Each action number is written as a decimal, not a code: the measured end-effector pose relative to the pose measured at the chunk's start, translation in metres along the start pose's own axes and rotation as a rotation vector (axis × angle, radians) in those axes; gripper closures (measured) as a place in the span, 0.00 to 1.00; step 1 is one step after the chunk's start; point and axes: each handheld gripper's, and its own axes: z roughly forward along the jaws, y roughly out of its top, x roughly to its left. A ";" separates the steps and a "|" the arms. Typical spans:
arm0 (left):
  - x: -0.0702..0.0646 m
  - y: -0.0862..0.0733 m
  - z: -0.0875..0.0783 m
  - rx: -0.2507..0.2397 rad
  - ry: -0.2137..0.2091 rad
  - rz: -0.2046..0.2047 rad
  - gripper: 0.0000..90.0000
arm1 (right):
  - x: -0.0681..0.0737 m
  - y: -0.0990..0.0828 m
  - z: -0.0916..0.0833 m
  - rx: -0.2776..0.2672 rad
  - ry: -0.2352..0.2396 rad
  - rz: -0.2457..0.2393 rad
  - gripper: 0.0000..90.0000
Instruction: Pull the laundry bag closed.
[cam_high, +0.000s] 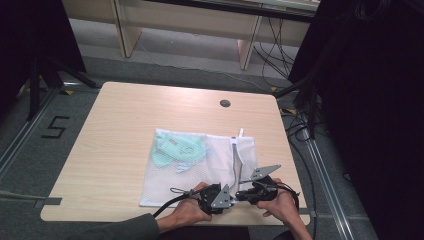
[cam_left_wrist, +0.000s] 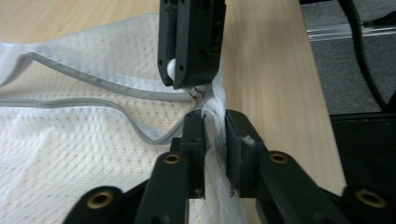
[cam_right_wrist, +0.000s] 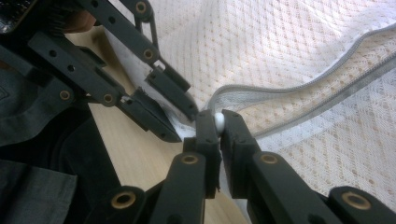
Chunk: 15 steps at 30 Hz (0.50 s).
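at table's near edge: right gripper (cam_right_wrist: 219, 128) pinches white zipper pull (cam_right_wrist: 218, 121); left gripper (cam_left_wrist: 215, 128) spread around mesh bag (cam_left_wrist: 70, 140) corner.

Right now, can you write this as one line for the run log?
bag: white mesh bag, zip part open | right gripper: shut on zip pull | left gripper: open around bag edge | table

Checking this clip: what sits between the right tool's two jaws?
A small white round zipper pull of the mesh laundry bag sits pinched between the right tool jaws, seen in the right gripper view.
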 end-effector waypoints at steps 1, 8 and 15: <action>0.001 0.001 -0.001 0.016 -0.006 0.021 0.86 | 0.000 0.000 0.000 -0.002 -0.002 0.002 0.96; -0.002 0.000 -0.001 0.010 0.005 0.062 0.96 | 0.001 0.000 -0.001 0.000 0.009 0.023 0.96; -0.004 0.001 -0.001 0.040 -0.030 0.100 0.98 | -0.001 0.000 0.002 0.007 0.017 0.005 0.96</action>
